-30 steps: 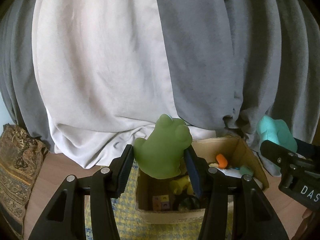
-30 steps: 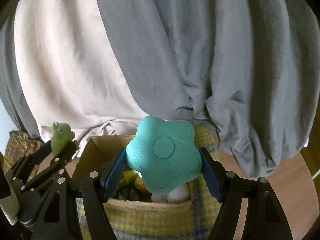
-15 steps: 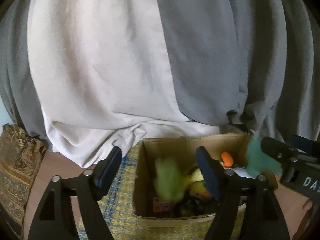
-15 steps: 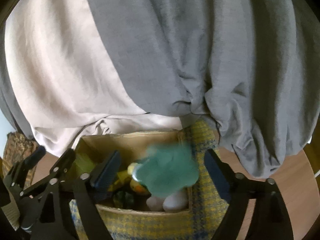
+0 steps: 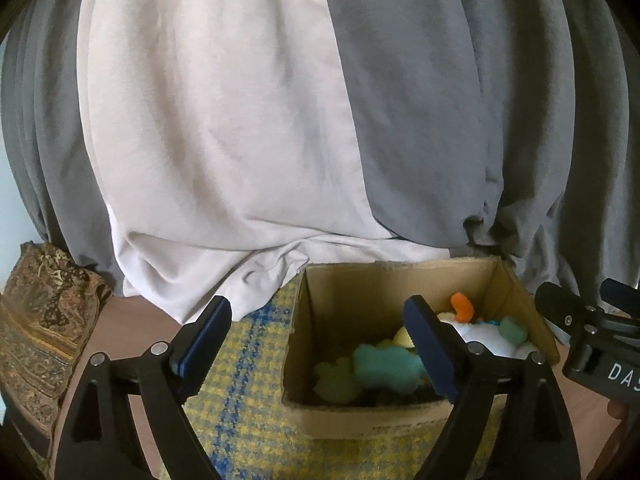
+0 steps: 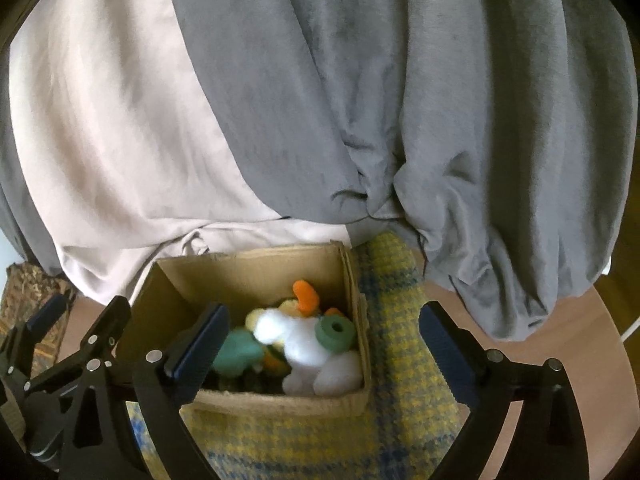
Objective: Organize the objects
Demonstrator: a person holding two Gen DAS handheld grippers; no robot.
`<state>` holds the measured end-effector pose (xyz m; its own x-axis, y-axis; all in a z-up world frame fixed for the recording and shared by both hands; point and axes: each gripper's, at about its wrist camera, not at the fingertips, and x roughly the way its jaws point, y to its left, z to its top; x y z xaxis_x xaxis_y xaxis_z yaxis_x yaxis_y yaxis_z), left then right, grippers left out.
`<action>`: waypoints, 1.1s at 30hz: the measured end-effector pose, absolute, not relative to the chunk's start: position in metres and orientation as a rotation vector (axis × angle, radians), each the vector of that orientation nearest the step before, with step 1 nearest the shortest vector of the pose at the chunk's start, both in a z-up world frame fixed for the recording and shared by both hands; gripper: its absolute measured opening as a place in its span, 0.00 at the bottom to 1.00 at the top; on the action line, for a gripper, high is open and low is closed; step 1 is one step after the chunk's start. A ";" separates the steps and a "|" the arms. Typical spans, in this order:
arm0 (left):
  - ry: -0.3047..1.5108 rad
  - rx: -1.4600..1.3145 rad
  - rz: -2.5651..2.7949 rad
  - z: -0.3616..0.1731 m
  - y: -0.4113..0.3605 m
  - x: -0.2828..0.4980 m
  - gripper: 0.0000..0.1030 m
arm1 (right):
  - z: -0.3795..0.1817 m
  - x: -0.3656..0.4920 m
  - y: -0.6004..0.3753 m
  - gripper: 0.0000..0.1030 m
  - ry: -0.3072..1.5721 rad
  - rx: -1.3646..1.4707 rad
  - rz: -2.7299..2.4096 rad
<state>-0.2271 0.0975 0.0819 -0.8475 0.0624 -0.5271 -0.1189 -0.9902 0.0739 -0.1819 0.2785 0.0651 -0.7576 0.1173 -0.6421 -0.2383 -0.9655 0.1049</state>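
L gripper (image 5: 320, 344) jaws spread wide, nothing between them; 1 s ago they pinched the green frog toy. R gripper (image 6: 324, 344) likewise wide and empty; 1 s ago it clamped the teal star cushion. Both toys gone from the jaws, now down in the cardboard box (image 5: 380, 416).

L wrist view: box at 5 o'clock just past the fingertips, sitting on yellow-blue checked mat (image 5: 248, 376). Inside, near wall: frog toy (image 5: 334, 378), blurred, touching the star cushion (image 5: 386, 366) to its right. Further back, white plush (image 5: 486, 336) and orange piece (image 5: 462, 306) toward the far R corner. R gripper's body pokes in at 3 o'clock.

R wrist view: box (image 6: 248, 276) at 6 o'clock, star cushion (image 6: 238, 354) by the L finger, blurred; white plush (image 6: 304, 350) beside it, green ring (image 6: 336, 334) resting on the plush, orange piece (image 6: 306, 298) behind.

Far: white sheet (image 5: 208, 128) and grey sheet (image 5: 460, 112) draped behind the box; patterned cloth (image 5: 40, 320) at 9 o'clock on the wood floor.
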 end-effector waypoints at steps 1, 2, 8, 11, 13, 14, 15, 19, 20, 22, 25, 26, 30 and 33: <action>0.155 -0.828 2.929 0.082 0.096 -0.224 0.89 | 0.064 -0.180 0.277 0.94 0.264 -0.998 2.765; 0.152 -0.828 2.931 0.081 0.096 -0.222 0.90 | 0.063 -0.177 0.276 0.94 0.263 -1.004 2.765; 0.138 -0.841 2.937 0.077 0.089 -0.205 0.91 | 0.055 -0.163 0.271 0.95 0.264 -1.036 2.756; 0.138 -0.851 2.947 0.072 0.084 -0.194 0.91 | 0.053 -0.155 0.266 0.96 0.251 -1.036 2.757; 0.131 -0.868 2.942 0.068 0.080 -0.189 0.91 | 0.050 -0.150 0.263 0.96 0.249 -1.046 2.757; 0.128 -0.878 2.941 0.066 0.077 -0.186 0.92 | 0.049 -0.148 0.261 0.96 0.250 -1.051 2.756; 0.125 -0.885 2.942 0.064 0.075 -0.184 0.92 | 0.047 -0.144 0.259 0.96 0.251 -1.056 2.755; 0.127 -0.911 2.951 0.058 0.067 -0.173 0.92 | 0.045 -0.132 0.253 0.96 0.243 -1.053 2.756; 0.127 -0.913 2.956 0.057 0.066 -0.170 0.92 | 0.045 -0.129 0.251 0.96 0.240 -1.051 2.758; 0.126 -0.912 2.964 0.056 0.063 -0.163 0.94 | 0.043 -0.120 0.250 0.96 0.238 -1.038 2.756; 0.133 -0.901 2.980 0.053 0.060 -0.151 0.97 | 0.039 -0.108 0.248 0.96 0.246 -1.041 2.751; 0.134 -0.903 2.979 0.051 0.059 -0.147 0.97 | 0.038 -0.105 0.248 0.96 0.250 -1.042 2.749; 0.140 -0.912 2.960 0.044 0.057 -0.131 0.97 | 0.029 -0.088 0.247 0.96 0.277 -1.065 2.737; 0.138 -0.922 2.944 0.037 0.056 -0.118 0.97 | 0.022 -0.075 0.248 0.96 0.289 -1.078 2.728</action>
